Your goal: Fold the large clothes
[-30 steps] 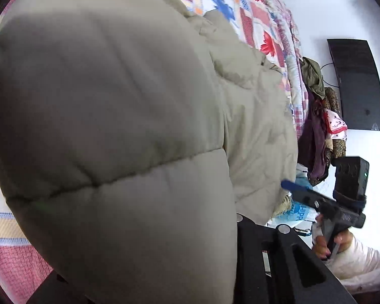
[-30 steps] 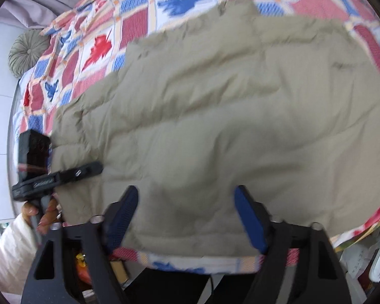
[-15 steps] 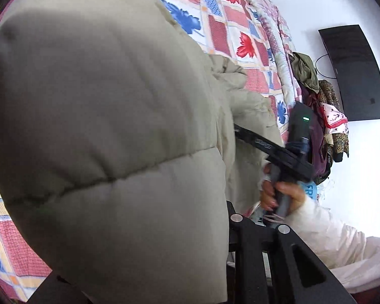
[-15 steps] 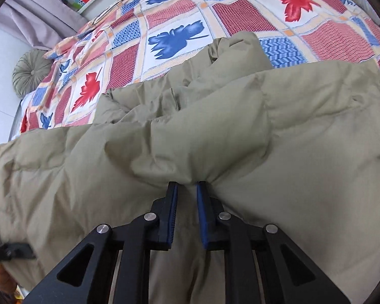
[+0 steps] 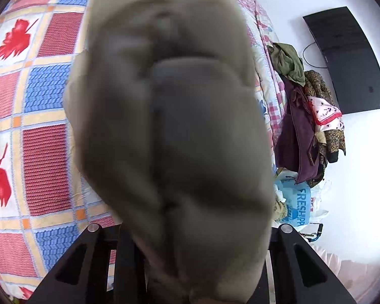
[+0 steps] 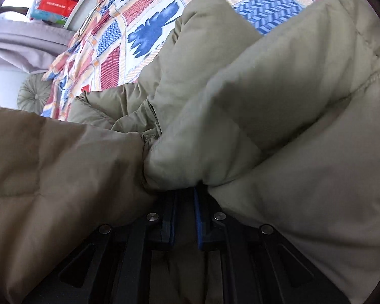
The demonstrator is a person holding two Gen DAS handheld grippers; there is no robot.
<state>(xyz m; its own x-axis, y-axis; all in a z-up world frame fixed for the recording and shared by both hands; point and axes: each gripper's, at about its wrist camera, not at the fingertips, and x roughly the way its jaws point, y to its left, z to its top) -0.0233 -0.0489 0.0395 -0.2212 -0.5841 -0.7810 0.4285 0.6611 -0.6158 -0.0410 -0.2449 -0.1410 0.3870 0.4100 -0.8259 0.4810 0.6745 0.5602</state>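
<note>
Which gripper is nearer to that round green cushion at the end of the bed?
Likely the right gripper: the round cushion lies ahead to its left. The left gripper never shows it, only the jacket.

Right gripper (image 6: 185,197) had its blue-padded jaws nearly closed on bunched fabric; left gripper (image 5: 190,240) jaws were hidden by cloth.

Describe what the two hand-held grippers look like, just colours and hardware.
Both are black frames with triangular cut-outs and round silver bolt heads. The right hand-held gripper shows blue edging along its fingers. The left hand-held gripper has its fingers hidden by fabric.
</note>
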